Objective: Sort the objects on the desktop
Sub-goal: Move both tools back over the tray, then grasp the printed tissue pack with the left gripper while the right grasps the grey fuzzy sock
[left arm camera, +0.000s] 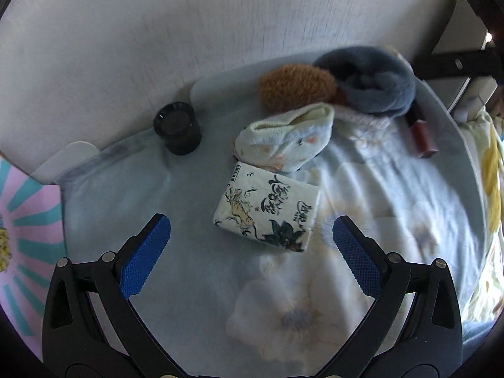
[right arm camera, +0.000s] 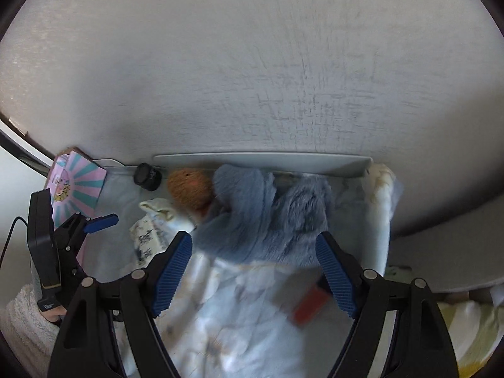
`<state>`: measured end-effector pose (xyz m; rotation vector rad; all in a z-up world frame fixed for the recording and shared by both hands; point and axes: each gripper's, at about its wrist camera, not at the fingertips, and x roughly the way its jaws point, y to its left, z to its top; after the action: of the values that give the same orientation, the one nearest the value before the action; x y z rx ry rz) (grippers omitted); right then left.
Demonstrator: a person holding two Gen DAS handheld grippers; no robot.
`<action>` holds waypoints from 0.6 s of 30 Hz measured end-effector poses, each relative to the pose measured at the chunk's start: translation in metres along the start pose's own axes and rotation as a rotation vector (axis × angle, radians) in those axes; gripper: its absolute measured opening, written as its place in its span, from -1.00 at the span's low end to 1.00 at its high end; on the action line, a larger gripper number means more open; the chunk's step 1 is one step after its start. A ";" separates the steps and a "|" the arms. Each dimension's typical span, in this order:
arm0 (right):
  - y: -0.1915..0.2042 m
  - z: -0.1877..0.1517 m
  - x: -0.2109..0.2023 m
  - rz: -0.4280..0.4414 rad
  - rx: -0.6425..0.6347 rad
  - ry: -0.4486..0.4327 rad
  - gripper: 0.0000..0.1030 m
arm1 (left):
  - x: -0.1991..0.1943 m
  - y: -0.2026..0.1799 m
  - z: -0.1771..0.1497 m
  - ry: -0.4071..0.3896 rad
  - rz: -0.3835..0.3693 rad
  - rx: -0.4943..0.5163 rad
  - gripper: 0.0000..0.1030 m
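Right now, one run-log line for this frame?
left claw: open, above printed tissue pack | right claw: open, over fluffy blue-grey sock | nothing held

The left tool (left arm camera: 251, 239) hangs with its blue-padded fingers (left arm camera: 145, 256) spread wide, nothing between them. The right tool (right arm camera: 254, 266) is likewise splayed and empty-handed. In the right wrist view the left tool (right arm camera: 94, 220) shows at the far left, angled inward.

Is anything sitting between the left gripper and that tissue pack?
Nothing visible. The left gripper is open with the tissue pack directly ahead, only bare cloth between them. The rolled sock lies beyond the pack.
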<state>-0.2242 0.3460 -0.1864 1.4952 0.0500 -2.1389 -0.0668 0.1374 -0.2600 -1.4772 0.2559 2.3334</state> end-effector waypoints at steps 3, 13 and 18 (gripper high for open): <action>-0.009 0.008 0.015 0.044 0.015 0.011 0.51 | 0.009 0.000 -0.001 0.009 0.001 -0.005 0.99; -0.023 0.018 0.042 0.110 0.035 0.024 0.50 | 0.010 -0.003 -0.001 -0.024 -0.009 0.032 0.41; -0.021 0.016 0.044 0.077 0.015 0.014 0.14 | 0.005 -0.005 -0.002 -0.025 -0.003 0.040 0.21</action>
<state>-0.2583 0.3419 -0.2245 1.4964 -0.0184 -2.0722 -0.0653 0.1425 -0.2650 -1.4279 0.2920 2.3287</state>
